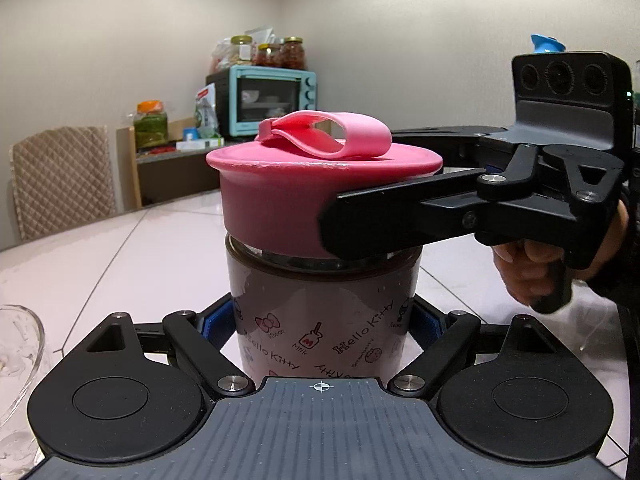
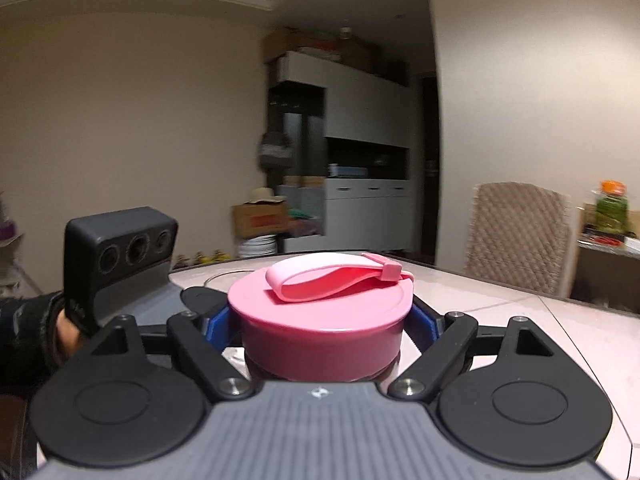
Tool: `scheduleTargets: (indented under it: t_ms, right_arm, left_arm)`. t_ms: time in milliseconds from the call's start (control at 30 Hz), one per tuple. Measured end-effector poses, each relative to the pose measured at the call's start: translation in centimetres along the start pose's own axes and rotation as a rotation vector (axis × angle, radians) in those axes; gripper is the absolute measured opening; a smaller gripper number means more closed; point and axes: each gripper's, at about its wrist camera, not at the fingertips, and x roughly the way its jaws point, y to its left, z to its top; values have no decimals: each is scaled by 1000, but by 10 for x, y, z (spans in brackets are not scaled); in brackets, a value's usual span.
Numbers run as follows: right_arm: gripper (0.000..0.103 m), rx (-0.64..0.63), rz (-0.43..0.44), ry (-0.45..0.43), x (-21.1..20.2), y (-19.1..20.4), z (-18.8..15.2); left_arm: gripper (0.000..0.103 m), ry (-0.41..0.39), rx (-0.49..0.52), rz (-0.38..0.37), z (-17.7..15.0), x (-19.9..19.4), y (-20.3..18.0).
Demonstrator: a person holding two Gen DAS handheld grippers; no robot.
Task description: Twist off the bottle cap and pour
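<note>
On the table (image 1: 120,248), left gripper (image 1: 324,320) clamps bottle (image 1: 320,312), right gripper (image 2: 320,324) apparently clamps pink cap (image 2: 320,312); unscrewing in hand, next: twist cap.

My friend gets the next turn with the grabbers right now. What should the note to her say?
Left tool: shut on the bottle, low on its body, holding it upright on the table.
Right tool: shut on the pink cap, squeezing its sides.
Glass bowl: on the table, at the left tool's left.
Done: both grips set. The cap looks seated on the bottle, not off.
Left: twist the cap off, put it down, then pour, probably into the bowl.
</note>
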Motion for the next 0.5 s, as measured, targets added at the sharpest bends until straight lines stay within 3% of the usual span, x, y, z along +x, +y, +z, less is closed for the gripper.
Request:
scheduleTargets:
  t_ms: [200,300,500]
  right_arm:
    - [86,1,5,3,-2,0,5]
    - [92,15,-50,9,-5,7,7]
    - [95,45,-168,22,-11,24,10]
  left_arm:
    - [90,0,0,0,0,0,-1]
    - [90,0,-1,1,-1,0,-1]
    - [90,0,-1,1,-1,0,-1]
